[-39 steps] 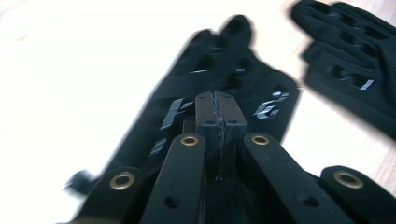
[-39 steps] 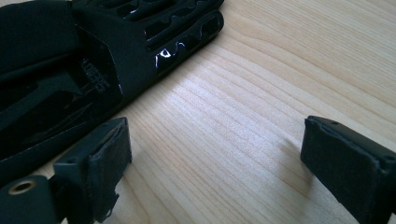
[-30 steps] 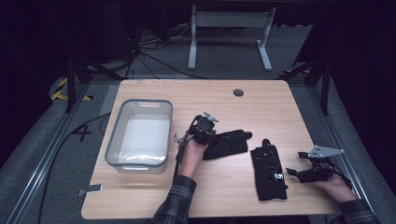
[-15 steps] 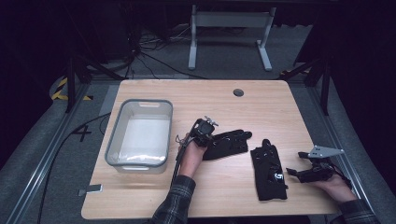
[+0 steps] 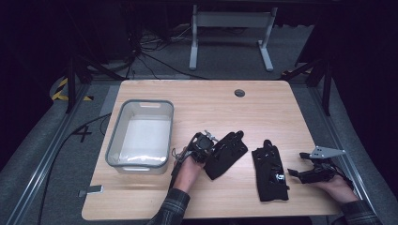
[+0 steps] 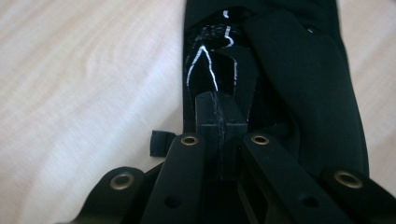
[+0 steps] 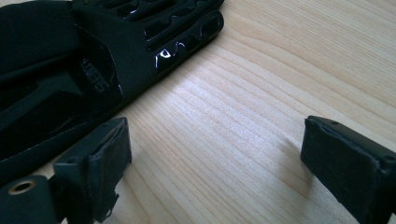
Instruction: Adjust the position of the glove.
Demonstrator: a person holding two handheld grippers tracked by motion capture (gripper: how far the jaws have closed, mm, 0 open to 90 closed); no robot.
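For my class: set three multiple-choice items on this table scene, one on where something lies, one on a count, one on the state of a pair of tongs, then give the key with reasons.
1. Where does the clear plastic bin stand on the table?
A. Left of both gloves
B. Between the gloves
C. At the right edge

2. How many black gloves lie on the table?
A. One
B. Two
C. Four

3. How do the right tongs stand?
A. Shut on a glove
B. Open above bare wood
C. Inside the bin

Key:
1 A: the high view shows the bin left of the left glove and the right glove.
2 B: just those two gloves lie there.
3 B: the right gripper view shows wood between parted jaws, while the left tongs are pressed together at the left glove's cuff.
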